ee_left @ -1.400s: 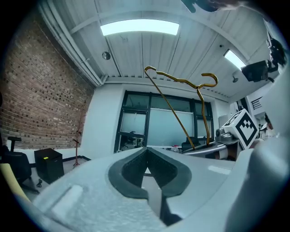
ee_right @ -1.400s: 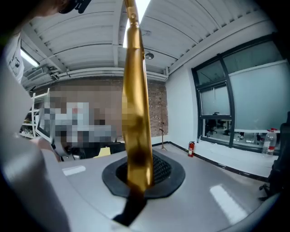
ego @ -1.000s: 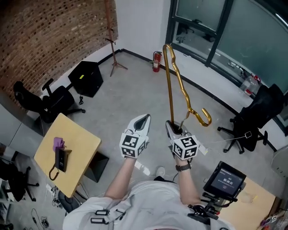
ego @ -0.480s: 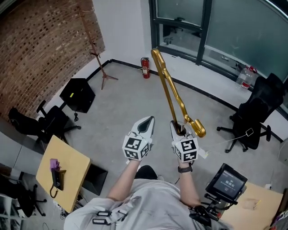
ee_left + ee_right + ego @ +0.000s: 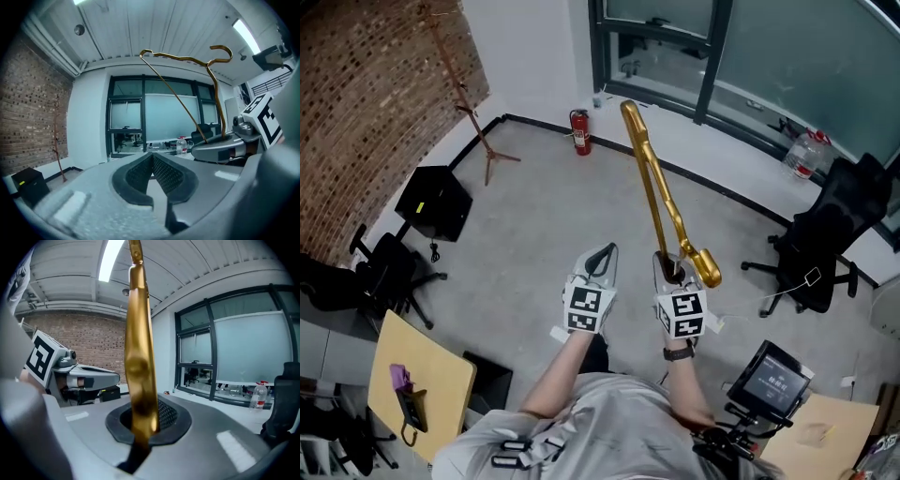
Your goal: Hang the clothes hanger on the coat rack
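A gold clothes hanger (image 5: pixel 654 184) stands up from my right gripper (image 5: pixel 672 269), which is shut on its lower end; the hook (image 5: pixel 706 265) curls just right of the jaws. In the right gripper view the hanger (image 5: pixel 140 357) rises edge-on between the pads. My left gripper (image 5: pixel 598 257) is held beside it at the same height, shut and holding nothing; its pads (image 5: pixel 159 173) meet at their tips. The coat rack (image 5: pixel 459 105), a thin reddish wooden stand, is far off at the upper left by the brick wall, and shows in the left gripper view as the coat rack (image 5: pixel 58 137).
A red fire extinguisher (image 5: pixel 578 131) stands by the window wall. A black box (image 5: pixel 434 202) and an office chair (image 5: pixel 380 272) sit near the rack. Another chair (image 5: pixel 825 234) is at the right, a wooden table (image 5: pixel 441 380) at the lower left, a screen device (image 5: pixel 769 375) at the lower right.
Both grippers have travelled across the floor with the person, side by side. The hanger has turned more edge-on in the right gripper. The coat rack and fire extinguisher have shifted left in view.
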`<state>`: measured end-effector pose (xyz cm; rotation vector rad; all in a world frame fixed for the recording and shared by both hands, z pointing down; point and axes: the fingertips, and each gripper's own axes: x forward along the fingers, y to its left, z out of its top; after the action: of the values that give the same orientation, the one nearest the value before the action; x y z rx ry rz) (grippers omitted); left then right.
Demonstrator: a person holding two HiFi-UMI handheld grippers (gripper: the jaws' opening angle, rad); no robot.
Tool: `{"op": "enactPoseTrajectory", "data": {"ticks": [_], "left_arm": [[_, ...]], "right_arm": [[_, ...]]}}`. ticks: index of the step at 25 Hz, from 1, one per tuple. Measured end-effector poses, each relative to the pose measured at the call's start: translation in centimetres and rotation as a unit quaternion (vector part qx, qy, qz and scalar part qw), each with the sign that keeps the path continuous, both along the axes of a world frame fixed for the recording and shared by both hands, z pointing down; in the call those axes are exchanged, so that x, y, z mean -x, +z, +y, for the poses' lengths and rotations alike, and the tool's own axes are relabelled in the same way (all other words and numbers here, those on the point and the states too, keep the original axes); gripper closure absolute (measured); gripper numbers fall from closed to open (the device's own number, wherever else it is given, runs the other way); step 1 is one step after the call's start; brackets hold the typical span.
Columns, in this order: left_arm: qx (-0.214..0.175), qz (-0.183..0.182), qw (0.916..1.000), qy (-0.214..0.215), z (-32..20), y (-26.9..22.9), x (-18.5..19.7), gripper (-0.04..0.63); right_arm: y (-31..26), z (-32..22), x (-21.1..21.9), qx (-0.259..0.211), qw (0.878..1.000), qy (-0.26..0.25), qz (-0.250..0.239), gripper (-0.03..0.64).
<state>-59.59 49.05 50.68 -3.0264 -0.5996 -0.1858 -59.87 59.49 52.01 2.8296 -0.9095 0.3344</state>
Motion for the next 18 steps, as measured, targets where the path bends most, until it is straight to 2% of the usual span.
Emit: {"op": "enactPoseTrajectory", "data": {"ticks": [3, 8, 11, 13, 15, 18], "left_arm": [[-0.003, -0.012, 0.9993, -0.035, -3.3, -0.4, -5.3, 0.597], [0.011, 0.016, 0.9970, -0.074, -10.5, -3.1, -13.1, 0.598], [0.008, 0.028, 0.9947, -0.099, -14.2, -4.0, -16.5, 0.598], [0.000, 0.038, 0.9944, -0.098, -15.6, -4.2, -18.1, 0.600], [-0.007, 0.045, 0.9958, -0.080, -16.4, -4.0, -19.4, 0.601], [-0.008, 0.037, 0.9966, -0.073, -17.9, -3.1, -21.3, 0.601]], "right_arm": [[-0.4, -2.6, -5.4, -0.008, 1.000, 0.000, 0.003, 0.617], [-2.3, -9.4, -13.7, -0.012, 1.000, -0.011, 0.016, 0.617], [-3.3, -12.8, -17.3, -0.014, 0.999, -0.017, 0.030, 0.617], [-3.2, -14.5, -19.0, -0.021, 0.999, -0.023, 0.031, 0.617], [-2.5, -16.0, -20.5, -0.021, 0.999, -0.032, 0.018, 0.617], [-1.4, -17.6, -22.7, -0.013, 0.999, -0.040, 0.004, 0.617]]}}
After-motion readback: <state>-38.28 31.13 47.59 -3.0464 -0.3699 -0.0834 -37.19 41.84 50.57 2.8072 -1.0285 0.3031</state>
